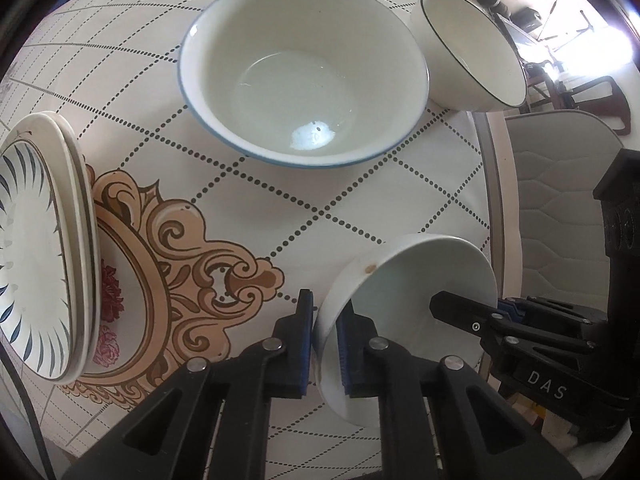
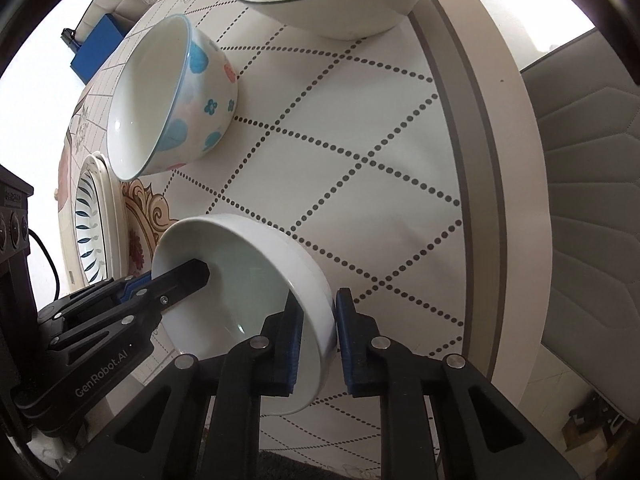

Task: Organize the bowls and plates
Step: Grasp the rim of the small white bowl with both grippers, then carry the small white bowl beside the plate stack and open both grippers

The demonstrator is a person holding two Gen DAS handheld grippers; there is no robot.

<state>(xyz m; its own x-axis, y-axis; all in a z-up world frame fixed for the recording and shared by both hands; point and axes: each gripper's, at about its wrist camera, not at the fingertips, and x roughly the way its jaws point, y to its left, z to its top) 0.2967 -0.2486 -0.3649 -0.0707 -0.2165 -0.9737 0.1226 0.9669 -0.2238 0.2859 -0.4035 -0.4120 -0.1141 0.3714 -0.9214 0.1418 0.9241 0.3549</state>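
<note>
The round table, covered in a cream cloth with dotted diamond lines and an ornate tan scroll motif, fills both views, with a grey quilted chair just beyond its edge. On it, a stack of plates, the top one painted with dark blue radial strokes, sits at the left side near the scrollwork. The blue-rimmed bowl stands upright well behind the grippers; the right wrist view shows its outside dotted with blue and pink flowers. Beside it, toward the table's edge, is a white bowl with a thin dark rim, also upright. Nearest the cameras is the small plain white bowl, tilted; whether its base touches the cloth cannot be told. Both grippers hold it at once: the left gripper is closed narrowly on one side of its wall, one blue pad inside and one outside, and the right gripper pinches the opposite side of the rim in the same way, its black finger visible reaching into the bowl in the left view.
</note>
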